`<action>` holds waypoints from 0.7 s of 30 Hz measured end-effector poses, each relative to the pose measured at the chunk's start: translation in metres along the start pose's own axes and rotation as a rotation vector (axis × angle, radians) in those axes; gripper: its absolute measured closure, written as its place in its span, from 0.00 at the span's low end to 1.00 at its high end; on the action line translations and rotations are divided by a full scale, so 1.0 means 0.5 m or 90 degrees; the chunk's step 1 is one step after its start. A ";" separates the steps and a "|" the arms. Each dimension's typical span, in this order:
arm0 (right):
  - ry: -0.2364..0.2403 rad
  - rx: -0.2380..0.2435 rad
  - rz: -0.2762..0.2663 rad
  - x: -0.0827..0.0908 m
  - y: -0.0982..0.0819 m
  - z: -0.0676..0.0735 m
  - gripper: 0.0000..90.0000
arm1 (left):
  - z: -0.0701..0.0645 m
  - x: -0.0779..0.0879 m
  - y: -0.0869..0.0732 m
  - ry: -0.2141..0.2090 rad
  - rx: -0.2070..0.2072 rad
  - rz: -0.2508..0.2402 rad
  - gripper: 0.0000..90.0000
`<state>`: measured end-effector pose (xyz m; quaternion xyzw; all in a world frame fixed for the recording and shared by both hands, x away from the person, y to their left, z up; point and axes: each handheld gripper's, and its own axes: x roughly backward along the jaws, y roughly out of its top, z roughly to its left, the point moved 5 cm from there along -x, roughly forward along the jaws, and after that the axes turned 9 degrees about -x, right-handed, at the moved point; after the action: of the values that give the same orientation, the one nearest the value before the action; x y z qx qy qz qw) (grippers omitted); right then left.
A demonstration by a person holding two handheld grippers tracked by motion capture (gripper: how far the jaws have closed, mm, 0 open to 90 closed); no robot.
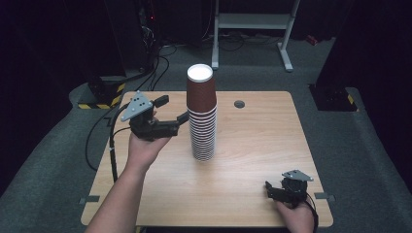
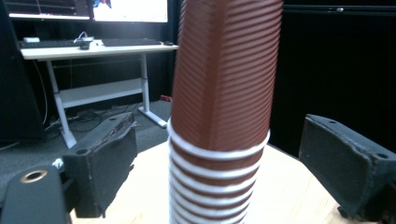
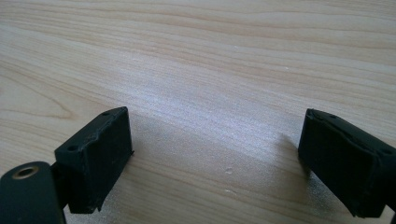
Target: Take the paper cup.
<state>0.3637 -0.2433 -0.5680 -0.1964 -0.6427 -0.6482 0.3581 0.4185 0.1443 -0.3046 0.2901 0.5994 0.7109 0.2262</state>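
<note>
My left claw [image 1: 176, 108] stands apart around the cup stack [image 1: 201, 114], pads seemingly clear of it; my right claw [image 1: 273, 187] rests apart on the table [image 1: 252, 145].

From my remote station: a pale wooden worktop [image 1: 252, 165] on grey carpet [image 1: 340, 141], a white desk frame [image 1: 252, 22] behind, monitors [image 2: 128, 10] glowing beyond.

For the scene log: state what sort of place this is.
Probably a lab or office workroom. A wooden table stands on grey carpet and bears a stack of brown paper cups; behind it are a white-framed desk with a keyboard and monitors, and loose cables on the floor.
</note>
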 end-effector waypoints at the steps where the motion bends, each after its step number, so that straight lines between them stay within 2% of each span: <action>1: 0.000 0.000 0.000 0.000 0.000 0.000 0.10 | -0.004 -0.006 0.007 -0.003 -0.004 -0.001 0.10; 3: 0.000 0.000 0.000 0.000 0.000 0.000 0.10 | -0.013 -0.026 0.025 -0.009 -0.011 0.002 0.08; 6: 0.000 0.000 0.000 0.000 0.000 0.000 0.10 | -0.018 -0.040 0.034 -0.012 -0.012 0.007 0.06; 10: 0.000 0.000 0.001 0.000 0.000 0.000 0.10 | -0.017 -0.062 0.051 -0.002 -0.018 0.018 0.00; 15: 0.002 0.002 0.001 0.001 -0.001 0.001 0.10 | -0.010 -0.094 0.067 -0.002 -0.016 0.027 0.00; 19: 0.003 0.003 0.001 0.001 -0.001 0.001 0.10 | -0.012 -0.104 0.075 -0.002 -0.026 0.031 0.00; 21: 0.003 0.003 0.001 0.001 -0.001 0.001 0.10 | -0.011 -0.107 0.076 -0.003 -0.021 0.030 0.00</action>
<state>0.3632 -0.2429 -0.5680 -0.1943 -0.6433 -0.6470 0.3603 0.4547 0.0978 -0.2755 0.3023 0.5799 0.7252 0.2155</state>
